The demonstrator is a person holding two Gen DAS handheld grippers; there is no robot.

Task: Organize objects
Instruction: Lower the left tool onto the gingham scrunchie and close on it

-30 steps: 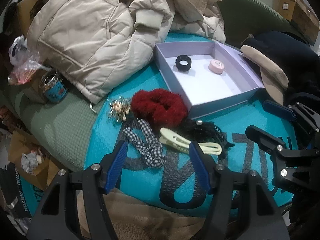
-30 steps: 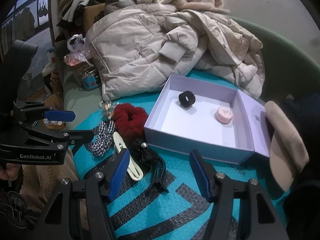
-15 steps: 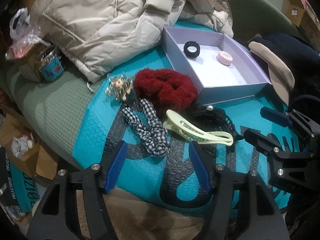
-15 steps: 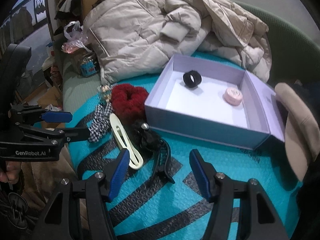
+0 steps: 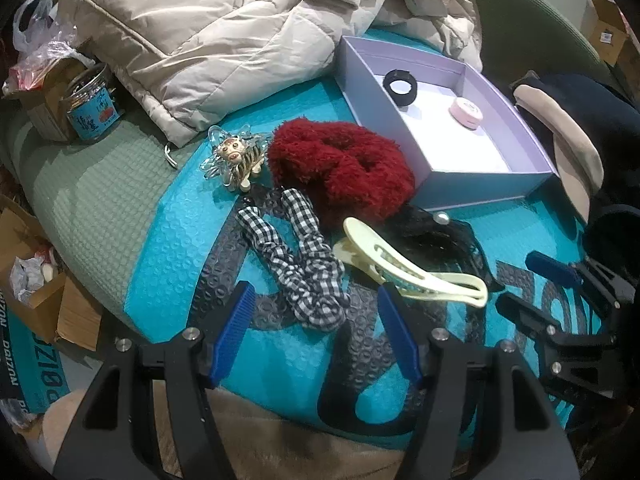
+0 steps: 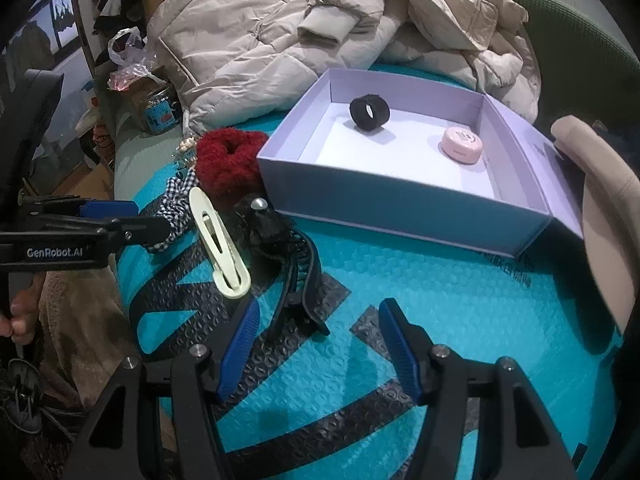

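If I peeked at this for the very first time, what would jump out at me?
Probably the fluffy red scrunchie in the middle of the bright teal mat, right beside the pale purple box. Inside that box sit just a black hair band and a little pink round case. Behind it all, a big puffy beige coat is heaped up.

From my right wrist view, the left gripper (image 6: 124,216) covers part of the checked scrunchie (image 6: 180,204). The red scrunchie (image 6: 230,160) hides most of the small zebra clip (image 6: 186,148). The jar (image 6: 160,110) label is too small to read.
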